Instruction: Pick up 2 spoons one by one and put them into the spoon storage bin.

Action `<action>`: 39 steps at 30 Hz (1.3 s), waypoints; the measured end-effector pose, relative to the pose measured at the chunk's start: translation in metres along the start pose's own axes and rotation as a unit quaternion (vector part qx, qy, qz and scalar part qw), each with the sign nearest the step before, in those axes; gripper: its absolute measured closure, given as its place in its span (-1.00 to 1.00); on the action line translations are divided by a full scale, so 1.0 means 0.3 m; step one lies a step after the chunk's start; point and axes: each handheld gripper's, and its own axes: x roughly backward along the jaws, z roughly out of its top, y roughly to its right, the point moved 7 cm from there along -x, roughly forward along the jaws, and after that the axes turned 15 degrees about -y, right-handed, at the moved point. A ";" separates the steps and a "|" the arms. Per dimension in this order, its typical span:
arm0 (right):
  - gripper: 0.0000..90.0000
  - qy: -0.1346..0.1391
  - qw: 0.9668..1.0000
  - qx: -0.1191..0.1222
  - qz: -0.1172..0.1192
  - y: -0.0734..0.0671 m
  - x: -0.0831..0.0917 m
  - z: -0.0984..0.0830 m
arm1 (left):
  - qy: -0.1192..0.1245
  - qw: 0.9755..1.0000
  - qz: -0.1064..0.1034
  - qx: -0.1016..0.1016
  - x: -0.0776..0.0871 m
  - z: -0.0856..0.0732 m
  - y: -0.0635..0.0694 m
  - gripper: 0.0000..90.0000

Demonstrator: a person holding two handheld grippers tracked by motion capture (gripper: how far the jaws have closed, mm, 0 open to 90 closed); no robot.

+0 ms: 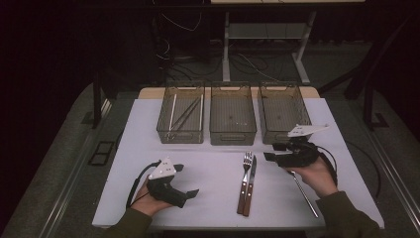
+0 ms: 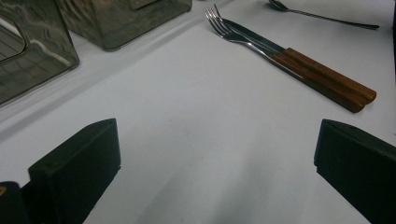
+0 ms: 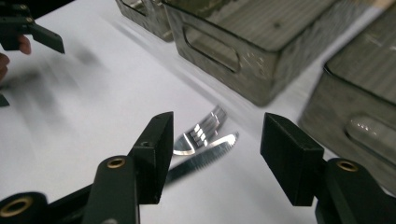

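A fork (image 1: 246, 171) and a knife (image 1: 251, 184) with wooden handles lie side by side on the white table (image 1: 213, 163), tips toward the bins. My right gripper (image 1: 272, 151) hovers just right of their tips, its jaws open. In the right gripper view the fork tines (image 3: 208, 127) and the knife blade (image 3: 205, 158) lie on the table beyond the gap of the right gripper (image 3: 215, 149), untouched. My left gripper (image 1: 185, 180) rests at the front left, open wide with nothing between its jaws. The fork (image 2: 224, 28) and knife (image 2: 261, 42) lie ahead of it.
Three clear bins stand along the back: the left bin (image 1: 181, 134) holds long thin sticks, the middle bin (image 1: 233, 135) and right bin (image 1: 283, 135) look almost bare. A long spoon (image 1: 306, 194) lies under the right hand. Cables trail from both grippers.
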 end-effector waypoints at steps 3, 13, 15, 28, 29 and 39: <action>-0.02 0.002 1.000 -0.008 -0.002 0.022 0.023 -0.032 | 0.000 1.000 -0.001 0.000 0.000 0.001 0.002 -1.00; -0.02 0.002 0.999 -0.040 -0.032 0.146 0.082 -0.124 | -0.002 1.000 -0.002 -0.003 0.004 -0.001 0.003 -1.00; -0.02 -0.002 0.998 -0.043 -0.042 0.172 0.092 -0.147 | -0.001 1.000 -0.003 -0.005 0.005 0.000 0.004 -1.00; -0.01 -0.033 0.995 -0.064 -0.073 0.280 0.120 -0.287 | -0.001 1.000 -0.005 -0.001 0.003 -0.001 0.003 -0.97; -0.01 -0.037 0.994 -0.063 -0.076 0.285 0.120 -0.296 | -0.002 1.000 -0.006 -0.001 0.003 -0.002 0.004 -0.97; 0.01 -0.066 0.993 -0.058 -0.084 0.324 0.112 -0.361 | -0.005 1.000 -0.005 0.001 0.000 -0.003 0.003 -0.95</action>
